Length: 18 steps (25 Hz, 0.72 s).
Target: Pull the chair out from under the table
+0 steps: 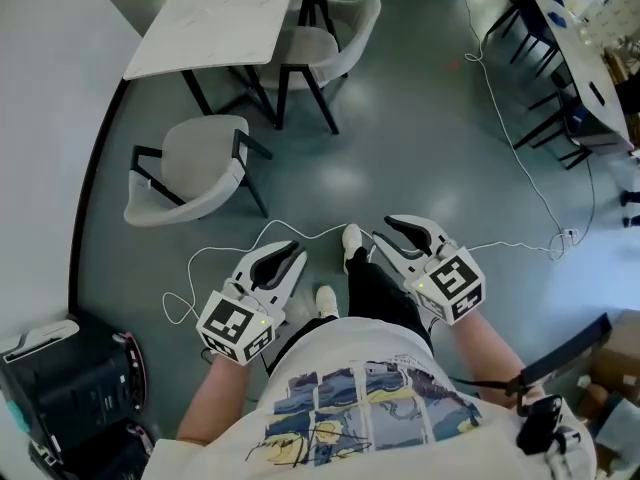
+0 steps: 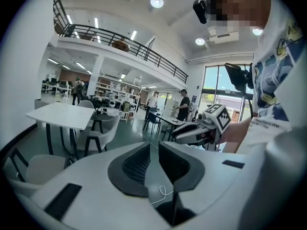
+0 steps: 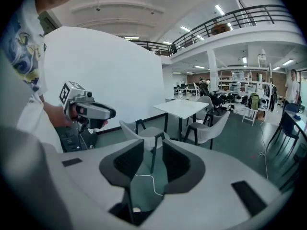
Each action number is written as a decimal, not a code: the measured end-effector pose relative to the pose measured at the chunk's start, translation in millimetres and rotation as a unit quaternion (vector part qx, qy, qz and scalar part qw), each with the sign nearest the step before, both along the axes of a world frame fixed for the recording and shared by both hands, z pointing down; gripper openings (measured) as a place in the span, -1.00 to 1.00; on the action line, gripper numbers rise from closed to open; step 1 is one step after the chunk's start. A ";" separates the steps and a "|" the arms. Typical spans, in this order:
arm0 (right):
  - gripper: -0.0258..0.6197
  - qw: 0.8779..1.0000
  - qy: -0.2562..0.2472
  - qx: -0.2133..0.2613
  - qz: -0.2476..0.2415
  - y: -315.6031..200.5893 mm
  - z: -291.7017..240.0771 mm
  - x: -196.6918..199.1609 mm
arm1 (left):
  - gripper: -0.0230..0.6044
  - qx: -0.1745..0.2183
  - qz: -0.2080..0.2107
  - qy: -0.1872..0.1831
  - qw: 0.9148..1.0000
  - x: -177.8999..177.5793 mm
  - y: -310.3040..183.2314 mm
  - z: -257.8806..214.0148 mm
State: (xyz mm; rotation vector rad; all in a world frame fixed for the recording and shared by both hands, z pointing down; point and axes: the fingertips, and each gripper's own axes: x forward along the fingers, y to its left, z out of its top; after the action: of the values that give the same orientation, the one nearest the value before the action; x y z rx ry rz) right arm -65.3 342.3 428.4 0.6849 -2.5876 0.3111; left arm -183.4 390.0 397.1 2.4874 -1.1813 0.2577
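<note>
Left gripper (image 1: 283,256): held low, well off table (image 1: 215,23) on its near side; parted by a narrow gap, clamped on nothing.
Right gripper (image 1: 393,230): level with left gripper, equally far from table; parted, empty, aimed toward chair.
Chair (image 1: 190,173): standing clear of table, off its near-left corner, no part under the top; judged already pulled out.
Second chair (image 1: 335,33): tucked against table's right side, untouched.
Cable (image 1: 225,258): white, looped loose on floor on near side of table, between chair and feet.
Risk, trip: likely if stepping toward table without looking down; caused by cable loops lying right at the feet.
Risk, snag: possible if dragging chair further from table; caused by a leg riding over or hooking the cable.
Risk, wrong target: possible if taking second chair for the task's one.
Black case (image 1: 70,388): far from table, near-left, by the wall; contents not made out.
Cardboard box (image 1: 612,368): far from table, near-right, cut by frame edge; contents not visible.
</note>
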 end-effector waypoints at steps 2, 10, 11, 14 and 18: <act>-0.59 1.000 -0.003 -0.004 0.004 -41.0 7.6 0.5 | -0.78 0.002 0.000 -0.001 1.000 1.3 -35.0 1.7; -0.45 0.999 -0.028 -0.022 0.004 -234.3 11.4 -4.4 | -0.71 0.006 -0.014 -0.017 1.000 5.3 -199.6 -21.0; -0.44 0.999 -0.027 -0.019 0.003 -255.7 11.4 -2.5 | -0.71 0.010 -0.016 -0.018 1.000 7.1 -218.2 -23.1; -0.42 1.000 -0.013 -0.022 0.003 -316.1 21.8 1.7 | -0.69 0.008 -0.022 -0.012 1.000 12.8 -268.8 -23.9; -0.42 0.999 -0.003 -0.039 0.030 -384.5 41.7 2.6 | -0.68 0.001 -0.022 -0.005 1.000 10.1 -316.4 -22.5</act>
State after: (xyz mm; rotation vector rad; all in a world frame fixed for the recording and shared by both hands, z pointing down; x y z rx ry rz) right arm -62.7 -42.2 470.1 0.7367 -2.5496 0.4325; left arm -173.3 73.5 374.6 2.4602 -1.2399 0.2568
